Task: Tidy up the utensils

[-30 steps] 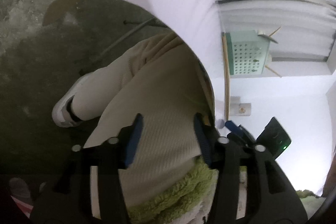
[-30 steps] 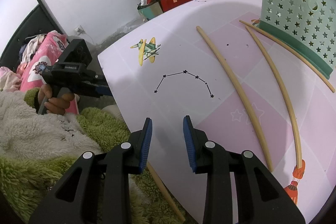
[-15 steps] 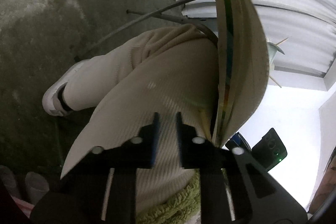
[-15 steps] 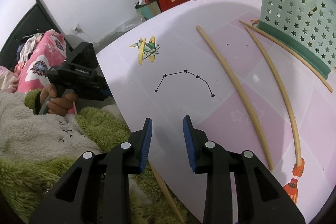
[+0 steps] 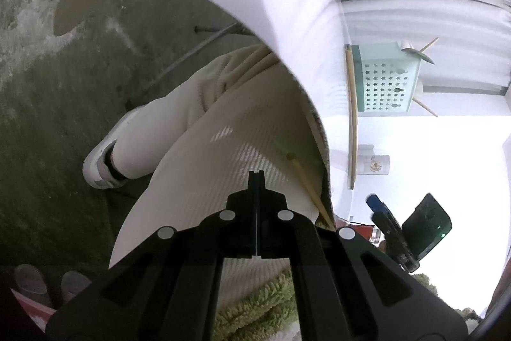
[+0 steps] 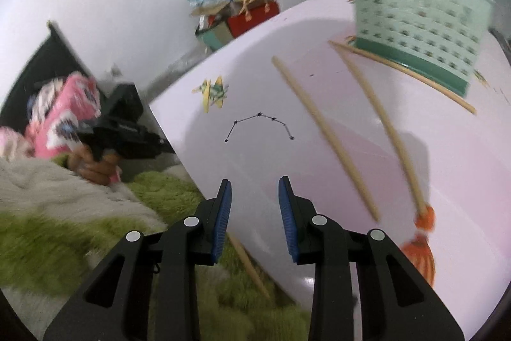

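My left gripper (image 5: 256,178) hangs below the edge of the pale pink printed table top (image 6: 319,149), its blue-padded jaws pressed together on nothing, having just been closing, and points at a cream ribbed trouser leg (image 5: 223,155). My right gripper (image 6: 254,190) hovers over the near edge of that table top with its jaws partly apart and empty. The mint-green plastic basket with star-shaped holes (image 6: 415,18) stands at the far right of the table top. Between it and my right jaws lie two long pale wooden sticks (image 6: 322,136), well ahead of the pads and to their right; a third stick runs just under the basket's base. One more wooden stick (image 5: 308,186) lies on the trouser leg under the table edge, just right of my shut left jaws and apart from them. The step in hand appears to be reaching for a stick to carry it to the basket. To do it well, I would align the right pads square across the nearest stick, close near its middle so that it stays level, and lift it clear before swinging towards the basket's open top.
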Tool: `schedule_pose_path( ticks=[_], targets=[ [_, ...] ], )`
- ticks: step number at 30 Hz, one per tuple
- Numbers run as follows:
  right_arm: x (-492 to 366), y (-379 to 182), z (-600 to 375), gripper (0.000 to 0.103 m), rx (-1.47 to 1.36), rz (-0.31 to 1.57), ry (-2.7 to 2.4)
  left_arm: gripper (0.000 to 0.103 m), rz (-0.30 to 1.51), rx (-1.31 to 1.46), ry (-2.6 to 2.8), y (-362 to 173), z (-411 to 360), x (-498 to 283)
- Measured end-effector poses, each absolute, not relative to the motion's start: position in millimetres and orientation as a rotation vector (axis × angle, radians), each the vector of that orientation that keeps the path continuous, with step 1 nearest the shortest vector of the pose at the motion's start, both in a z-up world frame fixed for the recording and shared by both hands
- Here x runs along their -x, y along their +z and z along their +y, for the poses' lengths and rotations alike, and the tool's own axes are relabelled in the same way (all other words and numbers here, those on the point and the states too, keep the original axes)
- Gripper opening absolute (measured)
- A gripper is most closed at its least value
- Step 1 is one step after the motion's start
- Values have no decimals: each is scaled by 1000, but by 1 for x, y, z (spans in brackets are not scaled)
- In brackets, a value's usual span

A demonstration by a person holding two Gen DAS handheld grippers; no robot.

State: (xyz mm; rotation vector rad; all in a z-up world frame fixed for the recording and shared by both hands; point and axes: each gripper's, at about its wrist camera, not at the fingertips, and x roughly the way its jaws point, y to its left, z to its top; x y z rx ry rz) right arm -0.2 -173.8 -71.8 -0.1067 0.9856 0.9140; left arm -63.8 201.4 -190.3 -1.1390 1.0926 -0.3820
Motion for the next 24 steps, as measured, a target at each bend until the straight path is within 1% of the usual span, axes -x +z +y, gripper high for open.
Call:
schedule_pose_path(
  ticks=[6,10,15,17,24],
  targets=[
    [20,-76,-224,30,-47,1067,876,0,1077,1130,-391,-188,202,66],
    [30,-98,-244,30,-188,1163,841,0,1070,1115,-402,-196,197,67],
    [28,-115,-249,30,-306,1201,823,0,1074,1102,-408,-196,194,66],
    [26,-116,-244,30,-288,1209,827,0,1075,1100,-406,-195,194,65],
    [12,-119,-207,30,-53,1273,868,0,1075,1111,-396,-195,194,65]
  ],
)
